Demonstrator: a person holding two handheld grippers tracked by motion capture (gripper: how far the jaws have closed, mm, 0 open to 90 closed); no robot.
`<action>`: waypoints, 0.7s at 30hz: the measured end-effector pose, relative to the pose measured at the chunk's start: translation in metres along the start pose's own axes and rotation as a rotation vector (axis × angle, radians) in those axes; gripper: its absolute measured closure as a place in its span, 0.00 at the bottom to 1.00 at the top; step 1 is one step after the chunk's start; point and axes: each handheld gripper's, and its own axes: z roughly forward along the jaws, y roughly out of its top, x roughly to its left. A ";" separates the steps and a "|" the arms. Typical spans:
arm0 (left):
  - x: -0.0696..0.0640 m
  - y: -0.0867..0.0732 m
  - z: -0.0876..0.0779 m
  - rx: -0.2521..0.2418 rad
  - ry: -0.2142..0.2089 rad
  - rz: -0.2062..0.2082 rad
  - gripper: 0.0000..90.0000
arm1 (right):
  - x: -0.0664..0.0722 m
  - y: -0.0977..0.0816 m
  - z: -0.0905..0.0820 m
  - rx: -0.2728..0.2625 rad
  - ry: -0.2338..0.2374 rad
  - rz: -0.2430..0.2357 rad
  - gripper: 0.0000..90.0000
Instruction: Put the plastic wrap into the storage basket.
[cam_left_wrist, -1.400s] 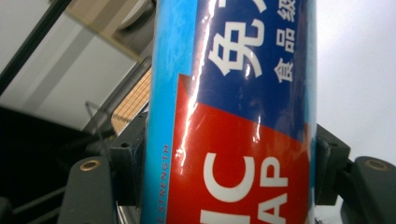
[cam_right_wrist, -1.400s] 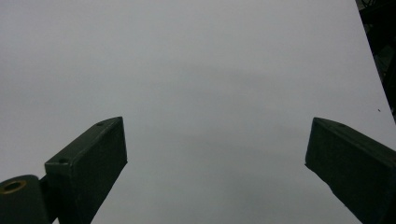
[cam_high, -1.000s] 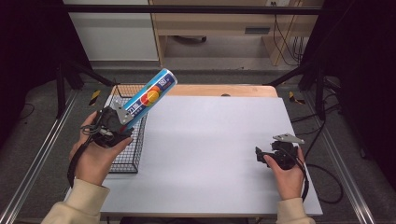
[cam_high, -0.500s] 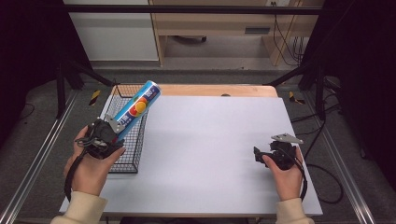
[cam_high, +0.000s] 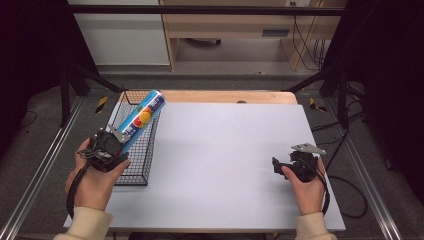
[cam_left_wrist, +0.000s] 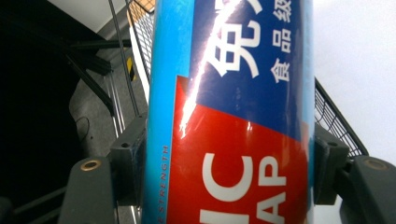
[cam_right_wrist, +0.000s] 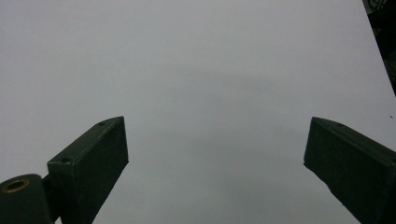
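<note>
One bench (cam_high: 225, 165), one black wire basket (cam_high: 142, 152) at its left edge, one tube (cam_high: 141, 118): blue, red panel, white lettering, tilted over the basket. Left gripper (cam_high: 114, 144) clamped its lower end. Right gripper (cam_high: 278, 166) hovered over the bench, jaws wide, empty.

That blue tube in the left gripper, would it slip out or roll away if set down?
The tube looks glossy, so it may slip. The left gripper clamps both sides, which likely helps. Being round, it would probably roll on the table; the basket should stop it.
</note>
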 end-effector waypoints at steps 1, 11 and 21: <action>0.000 0.000 0.000 0.000 0.000 0.000 0.35 | 0.000 0.000 0.000 0.000 0.000 0.000 0.07; 0.002 -0.006 0.004 0.034 0.003 -0.005 0.35 | 0.001 0.000 0.000 0.004 0.008 0.000 0.08; 0.001 -0.010 0.011 0.070 -0.016 -0.017 0.35 | 0.001 0.000 0.000 0.004 0.008 -0.005 0.08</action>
